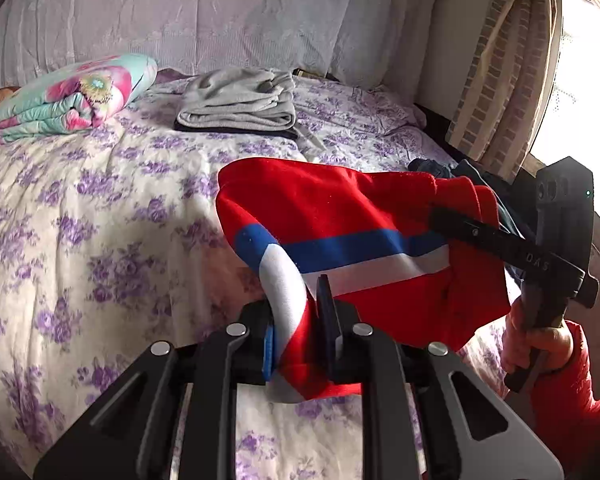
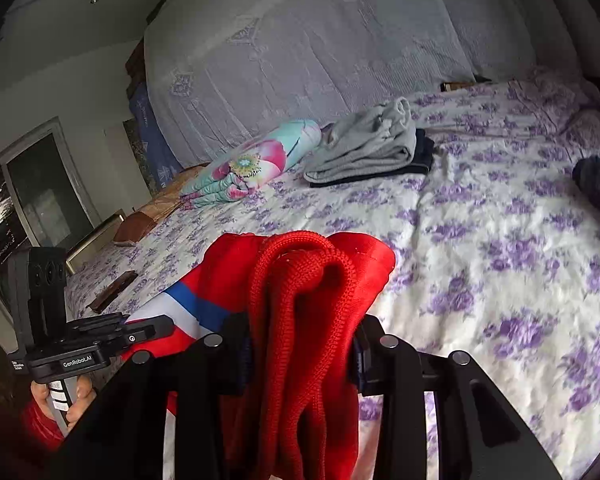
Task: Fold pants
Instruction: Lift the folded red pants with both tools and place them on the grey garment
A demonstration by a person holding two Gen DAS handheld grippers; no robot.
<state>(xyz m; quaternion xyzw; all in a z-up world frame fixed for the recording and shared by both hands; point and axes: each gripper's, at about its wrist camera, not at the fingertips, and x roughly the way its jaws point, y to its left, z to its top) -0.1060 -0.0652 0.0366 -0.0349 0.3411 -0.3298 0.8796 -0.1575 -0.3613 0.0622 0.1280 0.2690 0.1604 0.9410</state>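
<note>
Holding red pants (image 1: 340,216) above bed (image 1: 100,220), left tool (image 1: 300,320) and right tool (image 2: 300,344) each clamped on fabric; thin left pinch could slip, dropping that end.

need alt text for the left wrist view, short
The left tongs clamp red pants with a blue and white stripe, lifted over a purple-flowered bedspread, while the right tongs grip their far end. Folded grey clothes lie behind.
</note>
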